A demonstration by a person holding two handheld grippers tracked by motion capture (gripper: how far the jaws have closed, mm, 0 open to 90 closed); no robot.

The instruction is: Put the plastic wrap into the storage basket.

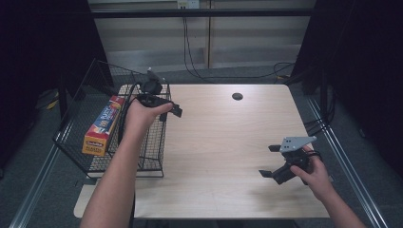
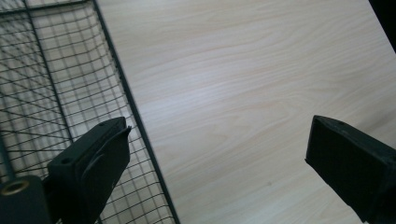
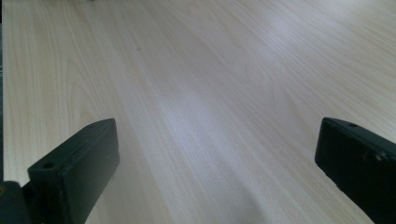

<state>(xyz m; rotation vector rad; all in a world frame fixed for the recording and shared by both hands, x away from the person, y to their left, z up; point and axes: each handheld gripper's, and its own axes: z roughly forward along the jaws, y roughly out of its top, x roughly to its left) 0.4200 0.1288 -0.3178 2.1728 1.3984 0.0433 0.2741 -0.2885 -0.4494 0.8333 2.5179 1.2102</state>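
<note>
Pale wood bench (image 1: 223, 142) lies bare under your right claw (image 1: 272, 161), jaws wide, while your left claw (image 1: 172, 110), also wide and empty, hovers by the wire basket (image 1: 151, 156) holding the light, crushable cardboard box (image 1: 102, 125); grip its long flat sides gently.

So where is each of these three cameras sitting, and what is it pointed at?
High view: above the person's side, looking forward and down on the table, wire basket, box, both forearms, left claw, right claw.
Left gripper view: on that open claw, facing the basket's edge.
Right gripper view: on that open claw, facing bare tabletop.
Shared: the wooden tabletop.
</note>
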